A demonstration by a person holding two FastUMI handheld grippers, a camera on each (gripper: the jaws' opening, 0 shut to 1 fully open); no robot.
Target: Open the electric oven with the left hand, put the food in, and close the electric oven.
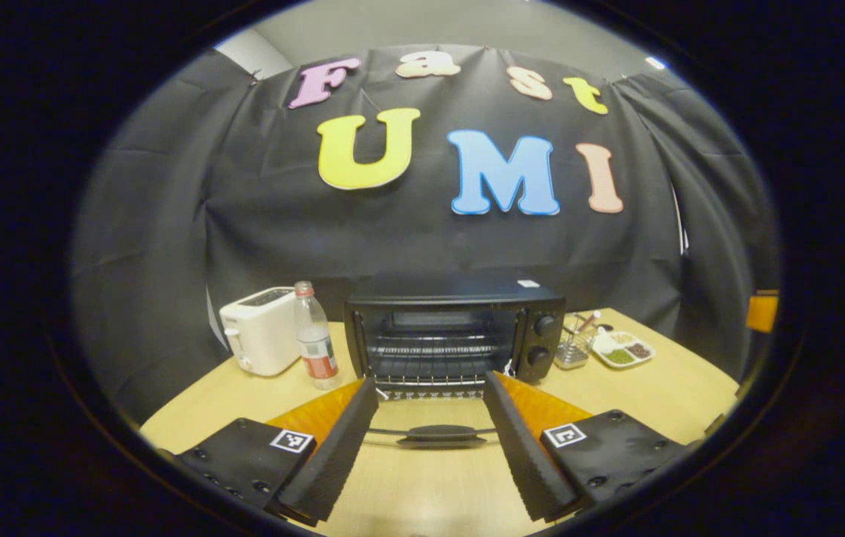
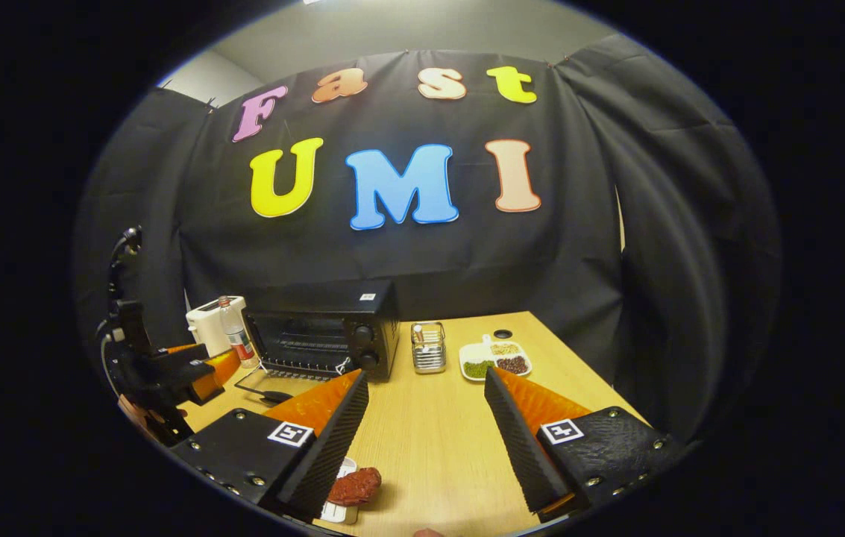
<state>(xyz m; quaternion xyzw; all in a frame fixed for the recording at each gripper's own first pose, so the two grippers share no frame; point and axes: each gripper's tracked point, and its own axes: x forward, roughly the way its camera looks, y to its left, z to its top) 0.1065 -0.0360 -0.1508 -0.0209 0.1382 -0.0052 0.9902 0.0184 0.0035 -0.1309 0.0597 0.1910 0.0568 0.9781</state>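
Oven [image 1: 452,328] door's down flat, so the left gripper [image 1: 429,447] hangs wide w/ nothing held. Right gripper [image 2: 426,440], also wide, sits over the food [image 2: 355,486] on the worktop [image 2: 437,447], prob to grab it next.

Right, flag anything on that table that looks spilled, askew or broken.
Nothing stands out. The oven sits square with its door folded down flat, the bottle and toaster stand upright, and the divided dish keeps its fillings in their compartments. The food lies on the table near the right gripper.
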